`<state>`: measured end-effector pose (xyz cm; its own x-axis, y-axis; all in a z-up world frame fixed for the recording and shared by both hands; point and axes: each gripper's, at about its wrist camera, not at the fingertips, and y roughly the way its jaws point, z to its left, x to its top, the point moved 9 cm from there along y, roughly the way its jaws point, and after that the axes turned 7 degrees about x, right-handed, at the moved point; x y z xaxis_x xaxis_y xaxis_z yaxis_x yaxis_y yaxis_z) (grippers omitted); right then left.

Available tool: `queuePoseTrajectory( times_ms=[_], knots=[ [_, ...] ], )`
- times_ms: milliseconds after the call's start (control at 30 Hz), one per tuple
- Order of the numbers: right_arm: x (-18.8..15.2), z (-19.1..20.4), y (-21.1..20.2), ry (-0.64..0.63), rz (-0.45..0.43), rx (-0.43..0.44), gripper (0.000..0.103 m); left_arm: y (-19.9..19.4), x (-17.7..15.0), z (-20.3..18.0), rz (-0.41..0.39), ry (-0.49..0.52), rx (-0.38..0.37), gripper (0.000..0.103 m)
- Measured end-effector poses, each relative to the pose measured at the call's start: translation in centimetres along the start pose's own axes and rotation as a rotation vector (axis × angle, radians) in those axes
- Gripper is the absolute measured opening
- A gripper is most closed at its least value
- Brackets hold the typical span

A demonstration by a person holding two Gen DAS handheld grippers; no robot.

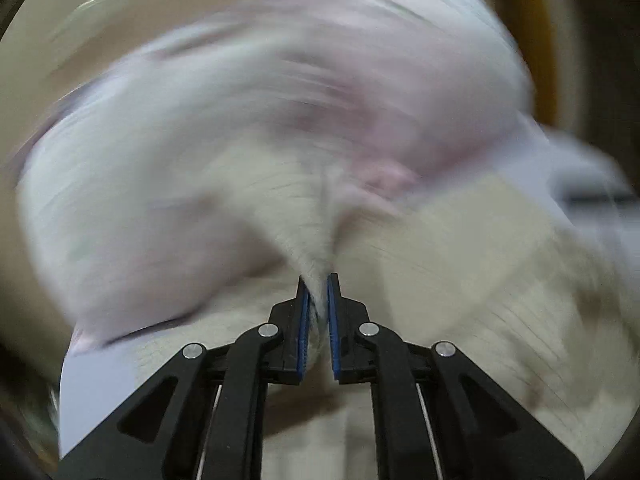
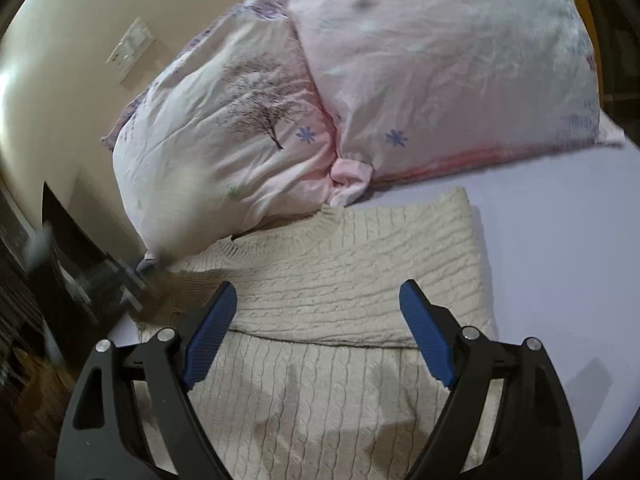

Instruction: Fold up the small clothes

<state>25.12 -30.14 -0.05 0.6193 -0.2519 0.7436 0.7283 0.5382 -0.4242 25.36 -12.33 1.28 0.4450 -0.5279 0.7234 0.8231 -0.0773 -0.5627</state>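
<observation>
Pale lavender bedsheet [image 2: 560, 240] carries our cream cable-knit sweater [image 2: 340, 280] at frame centre, below two pink pillows [image 2: 440, 72]. Our left gripper [image 1: 318, 308] pinches a sweater fold; our right gripper [image 2: 318, 332] hangs spread above it.

My left camera looks forward along my left gripper [image 1: 319, 284], very near the cream sweater [image 1: 304, 216], with everything beyond smeared by blur. My right camera sits higher, looking down and forward past my right gripper [image 2: 318, 292] over the sweater [image 2: 352, 280] toward the pillows [image 2: 440, 72] and the wall [image 2: 72, 32]. Both views share the sweater, the pale pink pillows [image 1: 360, 92] and the lavender sheet [image 2: 560, 220].
</observation>
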Motion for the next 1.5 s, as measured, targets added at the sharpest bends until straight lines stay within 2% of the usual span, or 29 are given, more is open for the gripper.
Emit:
queuePoseTrajectory(
  times_ms=[33,100,133,167,233,267,333,467,500,533,567,633,700,733,767,833,933,967,1067,1133,1200,1233,1267,1300,1333,1367,1400,1500],
  knots=[
    [-0.1,-0.6,0.0,0.030,0.009,0.008,0.083,0.1,-0.6,-3.0,0.016,0.069,-0.030,0.009],
    [-0.2,-1.5,-0.1,0.068,0.025,0.013,0.083,-0.7,-1.7,-4.6,0.023,0.104,-0.051,0.010],
    [-0.3,-2.0,-0.1,0.087,0.040,0.017,0.083,-1.7,-2.2,-4.0,0.021,0.078,-0.065,0.016],
    [-0.4,-2.4,0.0,0.098,0.049,0.016,0.080,-2.7,-2.6,-2.9,0.019,0.037,-0.074,0.033],
    [-0.5,-3.3,0.5,0.125,0.072,0.007,0.071,-4.7,-3.7,-0.3,0.014,-0.047,-0.078,0.055],
    [-0.6,-3.7,1.0,0.138,0.085,0.002,0.065,-6.1,-4.9,1.5,0.019,-0.097,-0.079,0.056],
    [-0.8,-4.5,2.0,0.174,0.116,-0.021,0.060,-7.5,-7.0,3.9,0.054,-0.160,-0.080,0.056],
    [-1.7,-6.2,3.8,0.220,0.151,-0.099,0.056,-10.2,-12.3,8.7,0.149,-0.326,-0.055,0.065],
    [-1.9,-6.5,4.2,0.210,0.158,-0.115,0.036,-10.9,-14.0,9.9,0.169,-0.383,-0.056,0.066],
    [-2.2,-6.7,4.9,0.180,0.169,-0.130,0.008,-11.4,-15.5,10.7,0.188,-0.446,-0.077,0.067],
    [-2.2,-6.7,5.0,0.173,0.160,-0.126,0.008,-11.6,-16.7,11.3,0.204,-0.513,-0.117,0.067],
    [-1.6,-7.4,4.3,0.184,0.097,-0.142,0.008,-12.0,-18.6,11.4,0.231,-0.613,-0.183,0.067],
    [-1.5,-7.4,3.2,0.201,0.088,-0.126,0.012,-12.3,-20.7,11.0,0.270,-0.707,-0.251,0.067],
    [-2.0,-6.9,2.3,0.190,0.098,-0.109,0.021,-12.6,-21.4,10.7,0.277,-0.724,-0.267,0.067],
    [-2.4,-6.5,1.4,0.174,0.106,-0.110,0.042,-12.9,-22.0,10.4,0.282,-0.740,-0.285,0.067],
    [-3.9,-5.5,-1.0,0.130,0.122,-0.089,0.068,-13.5,-22.8,9.5,0.285,-0.762,-0.316,0.067],
    [-7.1,-5.1,-5.1,0.090,0.146,-0.092,0.067,-14.4,-23.8,8.2,0.297,-0.781,-0.369,0.067],
    [-8.3,-5.5,-6.2,0.097,0.157,-0.100,0.064,-14.7,-24.1,7.7,0.295,-0.776,-0.371,0.067],
    [-12.1,-6.5,-8.9,0.155,0.204,-0.104,0.052,-15.9,-24.5,6.8,0.299,-0.732,-0.351,0.067],
    [-14.7,-6.6,-10.0,0.175,0.237,-0.104,0.047,-16.5,-24.8,6.2,0.301,-0.697,-0.329,0.067],
    [-16.0,-5.9,-11.0,0.163,0.222,-0.085,0.045,-17.2,-25.1,5.4,0.301,-0.657,-0.299,0.062],
    [-16.9,-5.3,-11.5,0.169,0.225,-0.047,0.037,-17.4,-25.3,5.2,0.304,-0.647,-0.290,0.053],
    [-17.8,-4.6,-11.6,0.184,0.242,0.005,0.030,-17.7,-25.4,4.9,0.307,-0.637,-0.284,0.038],
    [-19.0,-3.8,-11.4,0.203,0.267,0.072,0.030,-17.9,-25.6,4.4,0.312,-0.639,-0.300,0.031],
    [-19.7,-3.2,-11.5,0.205,0.272,0.118,0.024,-18.0,-25.6,4.2,0.314,-0.642,-0.311,0.017],
    [-20.3,-2.8,-11.4,0.218,0.292,0.162,0.014,-18.0,-25.8,3.9,0.320,-0.647,-0.326,0.012],
    [-20.8,-2.4,-11.3,0.245,0.309,0.216,0.014,-18.0,-25.8,3.9,0.317,-0.651,-0.331,0.012],
    [-19.1,-1.3,-11.6,0.281,0.249,0.333,0.011,-17.8,-24.8,4.4,0.299,-0.672,-0.383,0.010]
  ],
)
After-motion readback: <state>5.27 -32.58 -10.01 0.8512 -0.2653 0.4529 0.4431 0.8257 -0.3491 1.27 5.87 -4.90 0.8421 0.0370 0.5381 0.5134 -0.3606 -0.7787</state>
